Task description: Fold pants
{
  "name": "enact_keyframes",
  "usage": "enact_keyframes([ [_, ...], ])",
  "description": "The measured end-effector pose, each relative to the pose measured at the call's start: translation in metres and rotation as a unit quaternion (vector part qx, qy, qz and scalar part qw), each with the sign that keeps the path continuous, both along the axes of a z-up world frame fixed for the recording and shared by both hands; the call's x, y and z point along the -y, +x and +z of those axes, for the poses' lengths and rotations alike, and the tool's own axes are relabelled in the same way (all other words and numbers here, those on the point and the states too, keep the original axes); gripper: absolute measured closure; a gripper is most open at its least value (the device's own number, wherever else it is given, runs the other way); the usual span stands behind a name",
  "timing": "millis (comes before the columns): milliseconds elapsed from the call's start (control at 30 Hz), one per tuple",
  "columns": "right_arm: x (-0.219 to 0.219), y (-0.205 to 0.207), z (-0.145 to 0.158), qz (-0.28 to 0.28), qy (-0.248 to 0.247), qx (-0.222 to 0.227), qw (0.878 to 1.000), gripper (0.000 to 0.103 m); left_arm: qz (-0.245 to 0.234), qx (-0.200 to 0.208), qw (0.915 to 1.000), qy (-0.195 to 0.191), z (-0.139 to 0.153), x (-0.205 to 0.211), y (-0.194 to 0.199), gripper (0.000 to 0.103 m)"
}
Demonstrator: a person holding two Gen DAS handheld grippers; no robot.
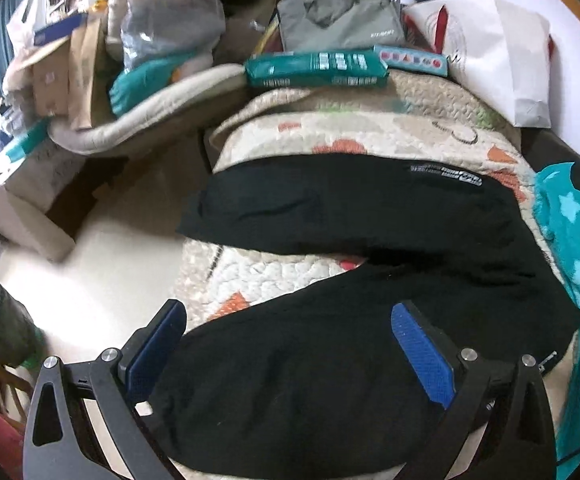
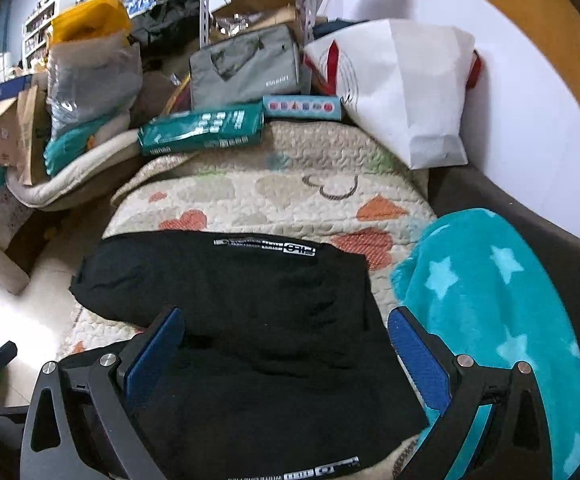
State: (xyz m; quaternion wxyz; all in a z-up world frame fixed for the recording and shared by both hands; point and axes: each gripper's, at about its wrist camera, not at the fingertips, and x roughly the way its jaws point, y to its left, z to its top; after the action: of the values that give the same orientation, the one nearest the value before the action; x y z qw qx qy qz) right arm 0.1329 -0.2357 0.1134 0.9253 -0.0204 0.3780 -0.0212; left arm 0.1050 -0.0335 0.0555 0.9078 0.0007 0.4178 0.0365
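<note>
Black pants (image 1: 330,360) between both released grippers; teal star blanket (image 2: 490,300) touching alongside.

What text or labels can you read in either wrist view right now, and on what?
Nothing reads cleanly.
Black pants: white printed strip by the far leg's edge and another at the near edge, upside down and too blurred to quote.
Grey bag: small white logo, mirrored or blurred, unreadable.
Green box: white print blocks, too small.
Light blue box: row of coloured symbols, not legible.
</note>
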Motion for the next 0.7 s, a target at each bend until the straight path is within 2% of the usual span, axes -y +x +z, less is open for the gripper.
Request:
enact_keyframes([
  [233,-0.009,0.022,-0.039,0.012,-0.012,-0.014,1.000,0.000,-0.004,-0.042,0.9987,-0.030,-0.041,-0.006,0.033,0.000],
  [467,-0.025,0.021,-0.060,0.031,-0.029,-0.010,0.999,0.000,-0.006,-0.058,0.9958,-0.070,-0.054,-0.020,0.038,0.000],
  [567,-0.029,0.020,-0.071,0.038,-0.021,-0.025,0.999,0.000,-0.006,-0.065,0.9925,-0.103,-0.056,-0.026,0.037,0.000],
  [700,-0.030,0.021,-0.086,0.038,-0.018,-0.047,0.998,0.000,-0.010,-0.084,0.9901,-0.112,-0.063,-0.023,0.038,0.000],
])
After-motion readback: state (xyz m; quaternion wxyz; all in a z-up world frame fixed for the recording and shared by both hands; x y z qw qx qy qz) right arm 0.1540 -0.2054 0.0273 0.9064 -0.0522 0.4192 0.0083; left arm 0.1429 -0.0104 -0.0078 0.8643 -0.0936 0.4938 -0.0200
